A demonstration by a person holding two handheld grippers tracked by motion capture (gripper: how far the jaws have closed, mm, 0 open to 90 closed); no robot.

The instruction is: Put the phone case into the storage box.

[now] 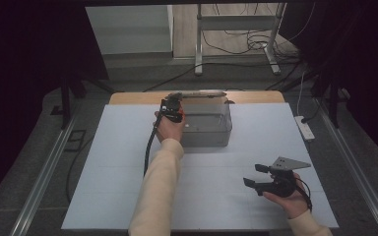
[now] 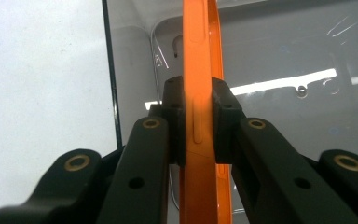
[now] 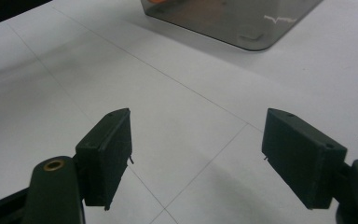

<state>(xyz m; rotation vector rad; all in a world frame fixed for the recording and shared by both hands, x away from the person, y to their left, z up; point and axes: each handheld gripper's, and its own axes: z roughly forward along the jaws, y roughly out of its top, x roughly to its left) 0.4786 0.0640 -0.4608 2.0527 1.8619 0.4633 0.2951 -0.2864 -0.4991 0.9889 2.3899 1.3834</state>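
Note:
A thin orange slab (image 2: 200, 37), like a phone seen edge-on with side buttons, stands upright between the pads of my left gripper (image 2: 199, 107), which is shut on it. That gripper (image 1: 171, 109) hangs over the left end of a smoky clear plastic box (image 1: 206, 133); the box's glossy inside (image 2: 284, 60) lies behind the slab. My right gripper (image 1: 256, 176) rests low at the front right of the table, held in a hand. Its jaws (image 3: 198, 140) stand wide apart over the white surface with nothing between them. The box's corner (image 3: 233, 18) lies farther off.
A white sheet (image 1: 128, 162) covers the table, with a wooden edge (image 1: 138, 97) at the back. A white power strip (image 1: 305, 128) lies by the right edge. The left gripper's cable (image 1: 150, 147) trails along the sleeve. Metal rails and a stand are on the floor beyond.

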